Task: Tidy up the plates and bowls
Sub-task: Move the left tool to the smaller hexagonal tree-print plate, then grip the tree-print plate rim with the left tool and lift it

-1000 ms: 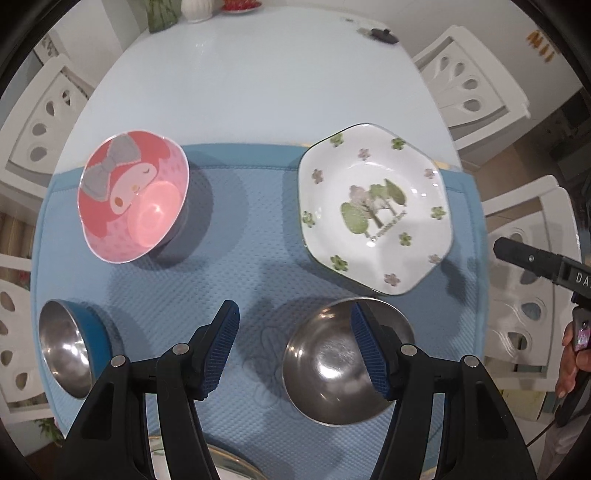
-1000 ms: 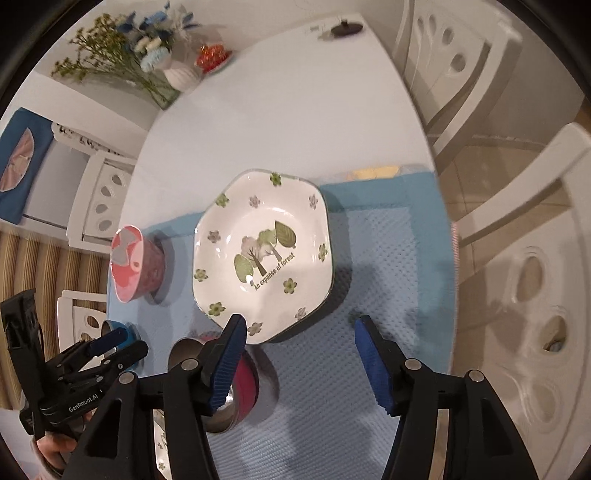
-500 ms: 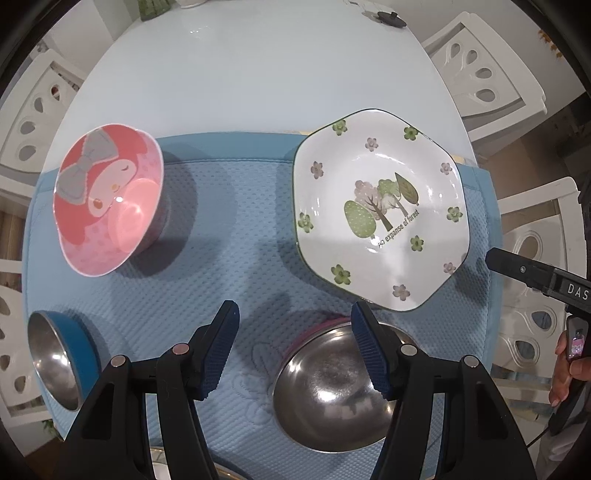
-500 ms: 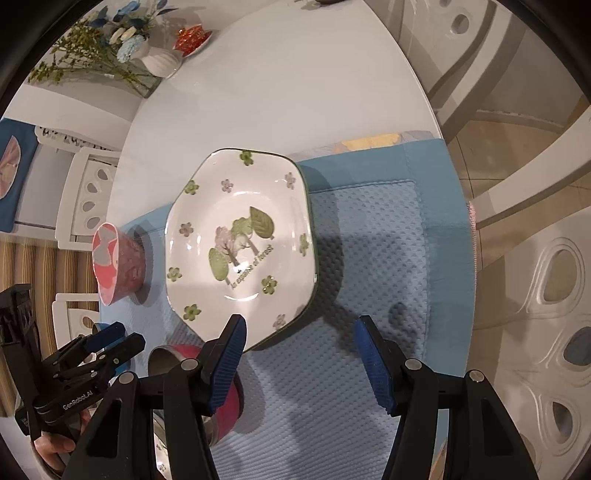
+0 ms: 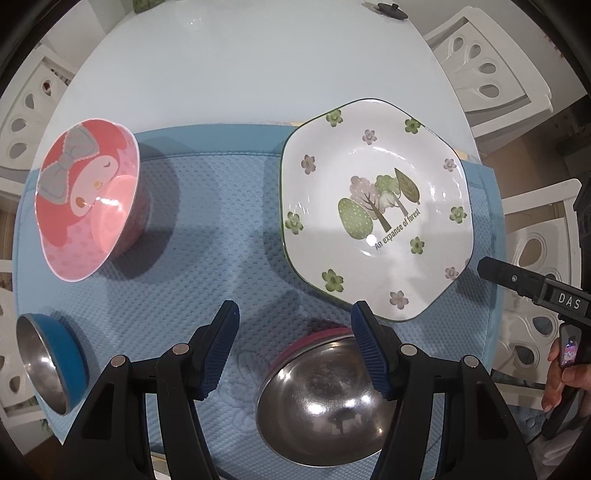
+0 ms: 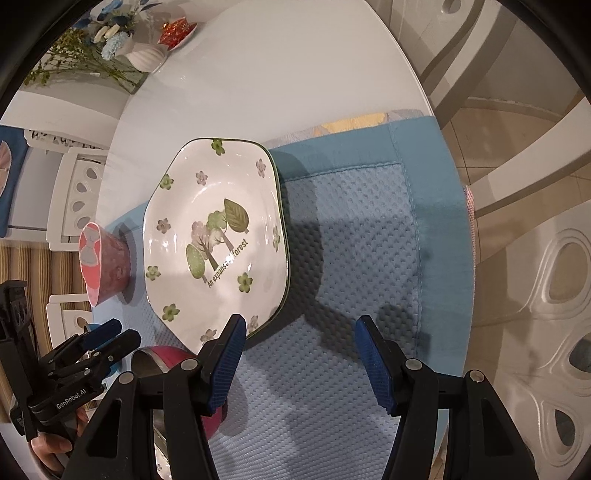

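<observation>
Left claw was open, nothing between its blue pads, hovering over the blue mat at the bottom centre of the left wrist frame. Its right pad sat over the rim of the steel bowl with the pink outside, bottom centre-right; contact unclear from this angle.

Right claw was also open and empty, bottom centre of the right wrist frame, over bare mat. Its left pad overlapped the lower edge of the hexagonal plate in the frame; can't tell if it touched.

Task items, left wrist view:
- Hexagonal plate, white with green rim, flower and tree print, text "An expanse of forest", flat on the mat at centre-right. Its upper edge ran past the mat's far edge onto the white tabletop.
- Pink cartoon bowl, left-centre, upright on the mat, well apart from the plate.
- Steel bowl with the blue outside, lower left, at the mat's near-left corner.
- Pink-sided steel bowl just beside the plate's lower edge.

Right wrist view: pink cartoon bowl at left, just beside the plate; pink-sided steel bowl at lower left, partly behind the right claw's left finger. The left claw showed at lower left.

White vase of flowers and a small red dish at upper left on the tabletop. White chairs around it.
</observation>
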`<state>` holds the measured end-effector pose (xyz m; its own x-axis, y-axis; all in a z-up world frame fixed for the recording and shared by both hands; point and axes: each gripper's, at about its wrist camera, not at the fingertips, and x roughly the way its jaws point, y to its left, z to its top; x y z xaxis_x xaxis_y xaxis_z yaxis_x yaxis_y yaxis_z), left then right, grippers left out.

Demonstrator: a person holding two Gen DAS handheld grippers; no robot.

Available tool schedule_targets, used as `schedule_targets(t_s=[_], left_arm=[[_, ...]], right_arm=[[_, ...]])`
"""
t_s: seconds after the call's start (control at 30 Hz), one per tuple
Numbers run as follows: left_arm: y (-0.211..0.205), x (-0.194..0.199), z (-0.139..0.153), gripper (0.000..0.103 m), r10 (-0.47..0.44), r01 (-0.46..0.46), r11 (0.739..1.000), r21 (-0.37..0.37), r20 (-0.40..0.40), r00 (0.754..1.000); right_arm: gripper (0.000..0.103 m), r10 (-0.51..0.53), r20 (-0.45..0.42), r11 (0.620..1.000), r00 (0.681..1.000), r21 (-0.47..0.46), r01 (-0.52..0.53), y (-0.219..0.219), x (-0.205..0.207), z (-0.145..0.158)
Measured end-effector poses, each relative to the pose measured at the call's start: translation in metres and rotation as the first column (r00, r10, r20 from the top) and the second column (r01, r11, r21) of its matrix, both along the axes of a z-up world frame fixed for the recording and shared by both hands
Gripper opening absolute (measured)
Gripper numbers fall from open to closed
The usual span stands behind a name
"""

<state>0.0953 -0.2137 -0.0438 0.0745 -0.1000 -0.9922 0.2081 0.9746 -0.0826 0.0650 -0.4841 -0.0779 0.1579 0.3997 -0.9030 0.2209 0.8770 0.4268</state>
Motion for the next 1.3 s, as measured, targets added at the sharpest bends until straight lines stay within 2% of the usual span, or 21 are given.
schedule_targets(t_s=[0.47,0.53,0.63,0.9,1.0,1.1,1.23,1.3], left_arm=[[0.0,0.01,-0.01,0.061,0.015,-0.015,1.0,-0.003,-0.008,1.0],[-0.003,0.014,-0.016,0.061,0.014,-0.014,1.0,-0.003,-0.018,1.0],[-0.008,0.019,-0.025,0.061,0.011,-0.011,1.0,0.002,-0.022,1.0],[-0.022,0.037,-0.047,0.061,-0.012,0.011,1.0,-0.028,-0.023,1.0],[-0.026,0.043,-0.053,0.061,-0.023,0.023,0.999,-0.031,-0.005,1.0],[-0.028,0.05,-0.06,0.06,-0.019,0.019,0.999,-0.035,-0.001,1.0],[-0.031,0.062,-0.068,0.055,0.004,-0.004,0.999,-0.045,0.006,1.0],[-0.031,0.066,-0.066,0.048,0.008,-0.007,0.998,-0.059,0.022,1.0]], right_arm=[[0.059,-0.045,0.002,0.999,0.999,-0.002,0.045,-0.004,0.003,-0.011],[0.059,-0.061,0.005,0.998,0.998,0.027,0.06,-0.007,0.005,-0.013],[0.059,-0.068,0.031,0.996,0.997,0.062,0.066,-0.005,0.01,-0.014],[0.06,-0.029,0.092,0.999,0.995,0.025,0.027,0.01,0.038,-0.028],[0.063,-0.04,0.128,0.999,0.991,0.039,0.035,0.011,0.047,-0.027],[0.063,-0.037,0.124,0.999,0.992,0.042,0.032,0.012,0.058,-0.027],[0.063,0.005,0.124,1.0,0.992,0.016,-0.007,0.017,0.069,-0.026],[0.061,0.035,0.129,0.999,0.991,-0.006,-0.035,0.02,0.073,-0.025]])
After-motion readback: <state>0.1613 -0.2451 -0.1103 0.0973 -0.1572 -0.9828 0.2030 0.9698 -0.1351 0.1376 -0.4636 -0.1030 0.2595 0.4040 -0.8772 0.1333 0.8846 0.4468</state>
